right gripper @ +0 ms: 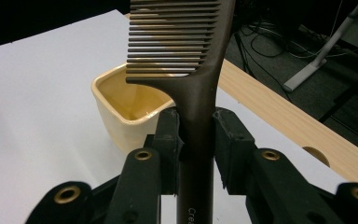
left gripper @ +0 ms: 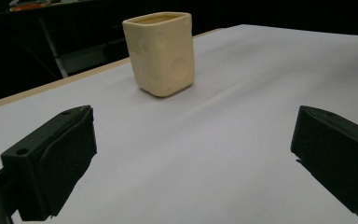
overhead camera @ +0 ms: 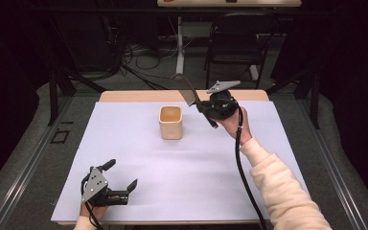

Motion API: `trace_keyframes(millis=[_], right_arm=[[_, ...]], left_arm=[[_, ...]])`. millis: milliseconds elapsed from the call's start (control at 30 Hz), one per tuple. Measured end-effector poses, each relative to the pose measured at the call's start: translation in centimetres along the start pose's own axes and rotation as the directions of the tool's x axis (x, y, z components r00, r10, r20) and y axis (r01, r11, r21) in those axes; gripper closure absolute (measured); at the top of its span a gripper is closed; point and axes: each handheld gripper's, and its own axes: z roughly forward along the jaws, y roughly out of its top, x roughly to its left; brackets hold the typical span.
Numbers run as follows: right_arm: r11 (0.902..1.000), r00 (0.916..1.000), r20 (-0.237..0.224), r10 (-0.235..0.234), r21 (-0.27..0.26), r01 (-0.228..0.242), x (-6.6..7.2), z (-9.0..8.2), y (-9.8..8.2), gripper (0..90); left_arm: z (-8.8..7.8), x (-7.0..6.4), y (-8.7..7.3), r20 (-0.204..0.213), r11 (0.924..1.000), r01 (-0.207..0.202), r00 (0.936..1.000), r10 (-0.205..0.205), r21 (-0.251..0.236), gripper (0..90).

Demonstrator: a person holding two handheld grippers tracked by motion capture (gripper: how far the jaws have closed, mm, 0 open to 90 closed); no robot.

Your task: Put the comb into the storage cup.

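A cream square cup (overhead camera: 171, 122) (left gripper: 161, 52) (right gripper: 126, 108) stands upright and empty near the middle back of the white table cover (overhead camera: 187, 167). My right gripper (overhead camera: 206, 112) (right gripper: 196, 137) hovers to the right of the cup, shut on the handle of a dark brown comb (overhead camera: 188, 93) (right gripper: 191, 60). The comb's toothed end points up and to the left, above and beside the cup's rim. My left gripper (overhead camera: 122, 175) (left gripper: 191, 154) rests open at the front left of the table, with nothing between its jaws, facing the cup from a distance.
The table's bare wooden edge (overhead camera: 139, 96) (right gripper: 279, 116) runs along the back. A black chair (overhead camera: 235, 38) and a white table leg (overhead camera: 179, 43) with cables stand on the floor behind. Black frame posts (overhead camera: 52, 91) flank the table.
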Motion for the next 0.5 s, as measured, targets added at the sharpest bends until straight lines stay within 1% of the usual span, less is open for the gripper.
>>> trace_keyframes(millis=[167, 333, 500], right_arm=[[1.0000, 1.0000, 0.001, 0.004, -0.005, -0.004, -0.05, 0.13, 0.02, 72.1], [0.9996, 1.0000, 0.008, 0.005, -0.027, -0.005, -0.11, 0.21, 0.10, 72.1], [0.9992, 0.9999, 0.009, 0.010, -0.038, -0.010, -0.15, 0.43, 0.25, 72.1]], left_arm=[[0.01, -0.02, 0.01, 0.002, 1.0000, 0.001, 1.0000, -0.001, 0.001, 0.0], [0.02, -0.01, 0.04, 0.000, 1.0000, 0.000, 1.0000, 0.000, 0.003, 0.0], [0.01, -0.01, 0.03, 0.001, 1.0000, 0.001, 1.0000, -0.001, 0.003, 0.0]])
